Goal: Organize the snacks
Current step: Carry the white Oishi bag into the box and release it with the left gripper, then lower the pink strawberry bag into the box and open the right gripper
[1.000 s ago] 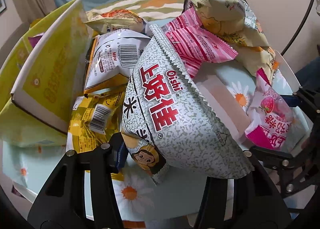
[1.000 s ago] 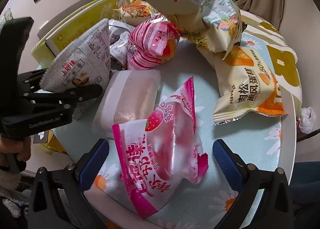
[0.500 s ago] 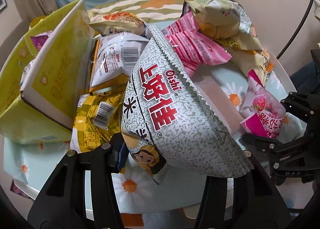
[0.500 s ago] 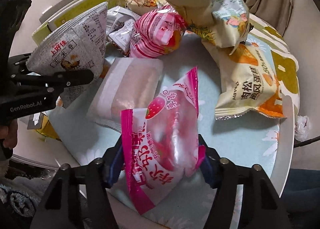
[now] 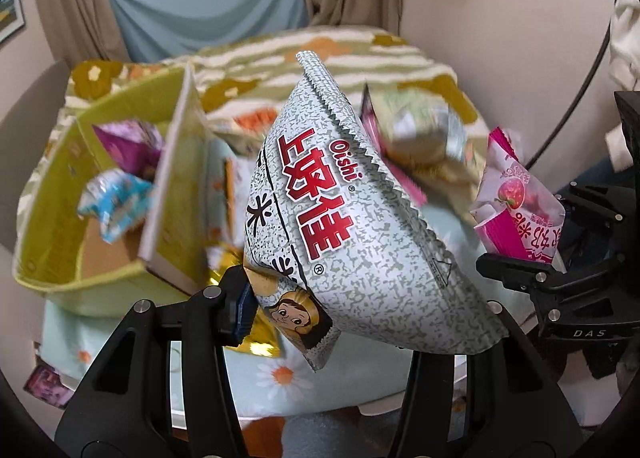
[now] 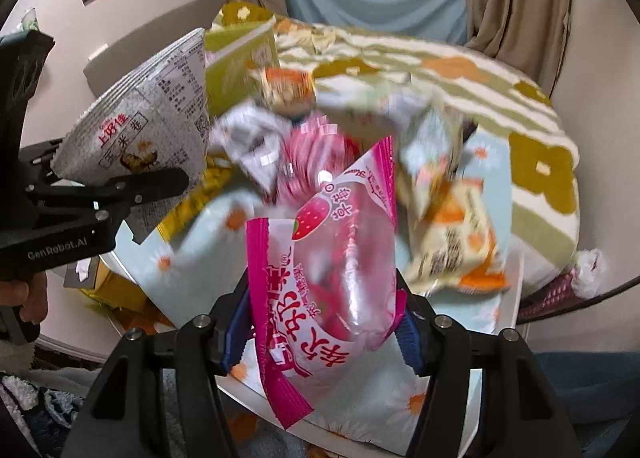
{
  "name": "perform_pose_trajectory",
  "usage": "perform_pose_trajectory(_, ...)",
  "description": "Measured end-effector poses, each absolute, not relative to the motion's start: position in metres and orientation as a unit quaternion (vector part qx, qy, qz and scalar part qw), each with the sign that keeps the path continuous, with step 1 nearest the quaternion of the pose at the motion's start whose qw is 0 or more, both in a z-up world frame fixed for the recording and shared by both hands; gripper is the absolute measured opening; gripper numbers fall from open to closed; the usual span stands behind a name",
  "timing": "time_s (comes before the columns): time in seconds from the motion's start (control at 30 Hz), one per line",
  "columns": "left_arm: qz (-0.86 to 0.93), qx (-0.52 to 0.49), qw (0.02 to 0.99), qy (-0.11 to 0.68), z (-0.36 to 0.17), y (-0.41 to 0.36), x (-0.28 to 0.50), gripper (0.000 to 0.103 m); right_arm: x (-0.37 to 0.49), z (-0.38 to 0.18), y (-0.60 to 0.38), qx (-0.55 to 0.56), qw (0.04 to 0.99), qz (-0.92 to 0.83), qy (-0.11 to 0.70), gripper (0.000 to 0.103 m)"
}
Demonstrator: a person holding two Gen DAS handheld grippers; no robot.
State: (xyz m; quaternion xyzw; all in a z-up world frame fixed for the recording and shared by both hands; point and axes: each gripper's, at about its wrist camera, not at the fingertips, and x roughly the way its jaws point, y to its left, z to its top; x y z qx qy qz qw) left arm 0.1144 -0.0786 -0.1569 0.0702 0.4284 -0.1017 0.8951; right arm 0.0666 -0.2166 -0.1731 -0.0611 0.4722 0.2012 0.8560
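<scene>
1. The left tool (image 5: 360, 322) pinches the grey speckled Oishi bag (image 5: 352, 242) at its lower corner; the bag hangs clear above the bench (image 5: 280, 390).
2. The right tool (image 6: 320, 322) is closing, its pads pressing both sides of the pink strawberry packet (image 6: 332, 270), held above the bench.
3. The yellow-green box (image 5: 80, 274) stands open on the bench, left of the Oishi bag, with packets inside.
4. Other snack packets (image 6: 452, 242) lie blurred on the bench.
</scene>
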Motion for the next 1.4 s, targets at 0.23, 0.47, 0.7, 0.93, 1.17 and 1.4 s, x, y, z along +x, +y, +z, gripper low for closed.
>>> perform_pose_trajectory(0.23, -0.079, 0.059, 0.920, 0.380, -0.105, -0.043, 0.124, 0.049, 0.087, -0.113, -0.185, -0.062, 0.877, 0.210, 0.428, 0.057)
perform_pose_trajectory(0.47, -0.037, 0.039, 0.931, 0.361, -0.070, 0.026, 0.148, 0.049, 0.124, -0.076, -0.123, -0.073, 0.888, 0.241, 0.385, 0.057)
perform_pose_trajectory(0.7, 0.024, 0.019, 0.923, 0.384, -0.072, 0.115, 0.180, 0.049, 0.168, -0.066, -0.047, -0.064, 0.878, 0.289, 0.375, 0.057)
perform_pose_trajectory(0.93, 0.033, 0.016, 0.896, 0.442, -0.113, 0.172, 0.213, 0.049, 0.210, -0.081, 0.025, -0.048, 0.866, 0.291, 0.403, 0.057)
perform_pose_trajectory(1.17, -0.007, 0.021, 0.874, 0.486, -0.154, 0.182, 0.229, 0.082, 0.231, -0.103, 0.053, -0.003, 0.855, 0.253, 0.453, 0.057)
perform_pose_trajectory(1.4, -0.024, 0.012, 0.870, 0.493, -0.164, 0.186, 0.221, 0.103, 0.228, -0.115, 0.052, 0.001, 0.851, 0.226, 0.475, 0.057)
